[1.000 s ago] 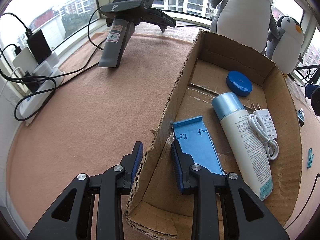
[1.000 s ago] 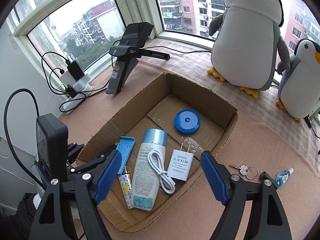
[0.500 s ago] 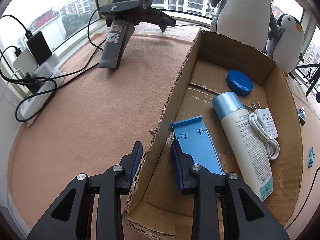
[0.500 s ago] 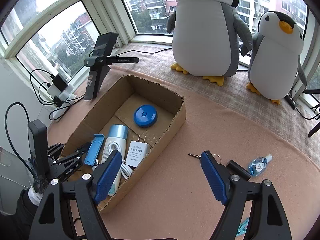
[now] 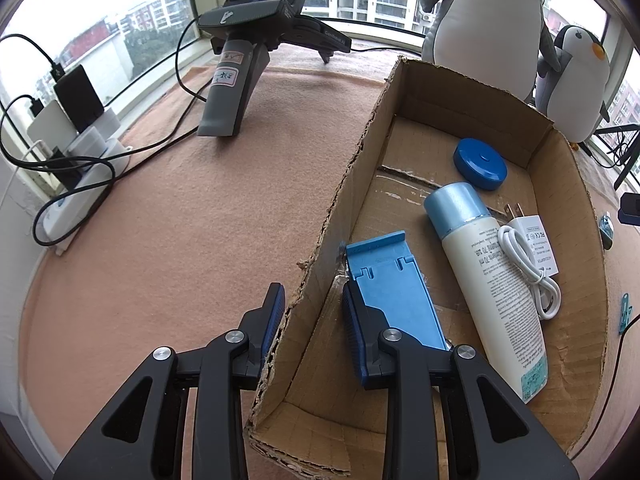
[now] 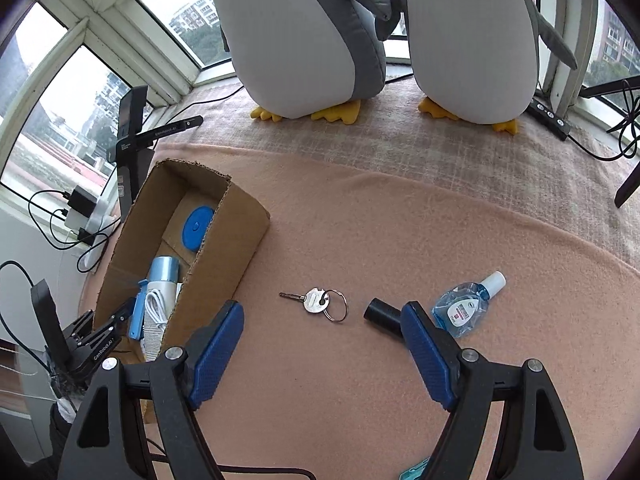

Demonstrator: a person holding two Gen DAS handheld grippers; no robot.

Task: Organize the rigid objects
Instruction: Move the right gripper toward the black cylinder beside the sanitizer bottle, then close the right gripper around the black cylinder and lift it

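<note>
Two plush penguins (image 6: pixel 304 36), grey and white with yellow felt feet, well beyond the right hand-held gripper (image 6: pixel 320 354). Pink fleece-covered counter (image 6: pixel 400 240) beneath. Corrugated cardboard box (image 5: pixel 568 240), torn-edged, open-topped; left wall between the fingers of the left hand-held gripper (image 5: pixel 313 322), one finger outside, one inside; contact with the wall cannot be told. Box also left of the right hand-held gripper, jaws spread wide, nothing held.

Inside the box, ahead of the left hand-held gripper: cylindrical cream bottle (image 5: pixel 492 284) with pale blue cap, printed "70 ml"; flat blue plastic stand (image 5: pixel 394 292) just beside the inner finger; white charger (image 5: pixel 536 244) marked "FC CE" with coiled white cable (image 5: pixel 528 272); round blue disc (image 5: pixel 480 164).

Ahead of the right hand-held gripper, on the counter: clear blue sanitiser bottle (image 6: pixel 466 306), label illegible; black cylinder (image 6: pixel 382 314) near the right finger; metal key on ring (image 6: pixel 318 302) between the fingers, further out.

Spare dark gripper (image 5: pixel 240 64), lettered "GenRobot.AI", far left.
</note>
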